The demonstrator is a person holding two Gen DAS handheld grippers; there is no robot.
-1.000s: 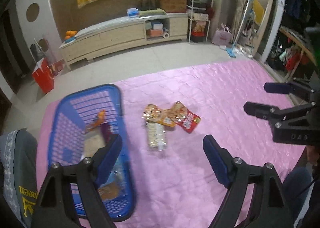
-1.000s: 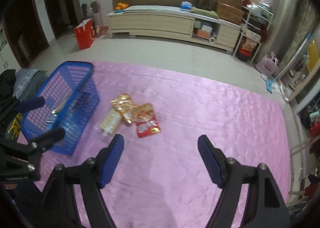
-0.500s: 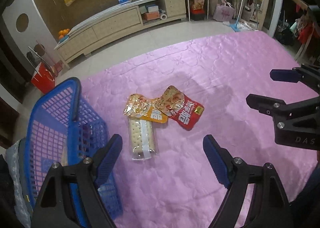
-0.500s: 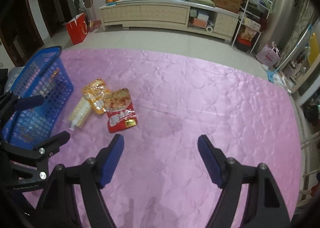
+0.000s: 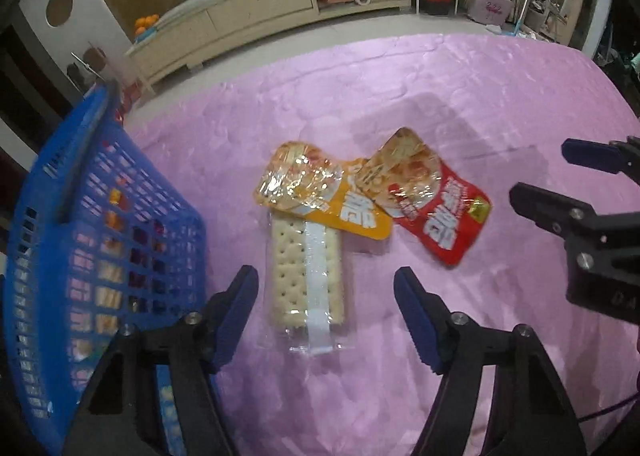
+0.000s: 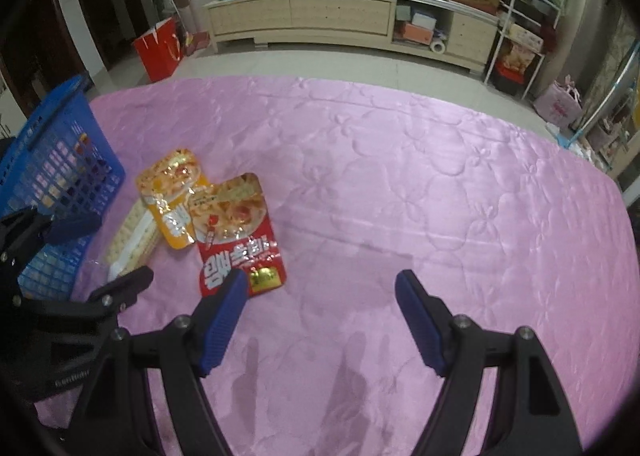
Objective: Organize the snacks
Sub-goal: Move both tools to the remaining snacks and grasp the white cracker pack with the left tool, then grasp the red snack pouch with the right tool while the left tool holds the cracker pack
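A clear pack of crackers (image 5: 306, 276) lies on the pink quilt (image 5: 440, 95), partly under an orange snack pouch (image 5: 320, 191) that overlaps a red snack pouch (image 5: 432, 199). My left gripper (image 5: 324, 288) is open, low over the quilt, its fingers straddling the near end of the cracker pack. A blue basket (image 5: 92, 240) with several snacks inside stands to the left. My right gripper (image 6: 320, 288) is open and empty; its left finger sits over the corner of the red pouch (image 6: 240, 232). The orange pouch (image 6: 172, 191), crackers (image 6: 128, 240) and basket (image 6: 52, 183) also show there.
A long pale cabinet (image 6: 340, 15) stands along the far wall, with a red paper bag (image 6: 158, 51) on the floor and a wire shelf rack (image 6: 528, 23) at the right. The quilt's far edge meets tiled floor (image 6: 320, 63).
My left gripper has swung from over the basket to the right and down onto the cracker pack. My right gripper has moved down and closer to the red pouch. Both stay open.
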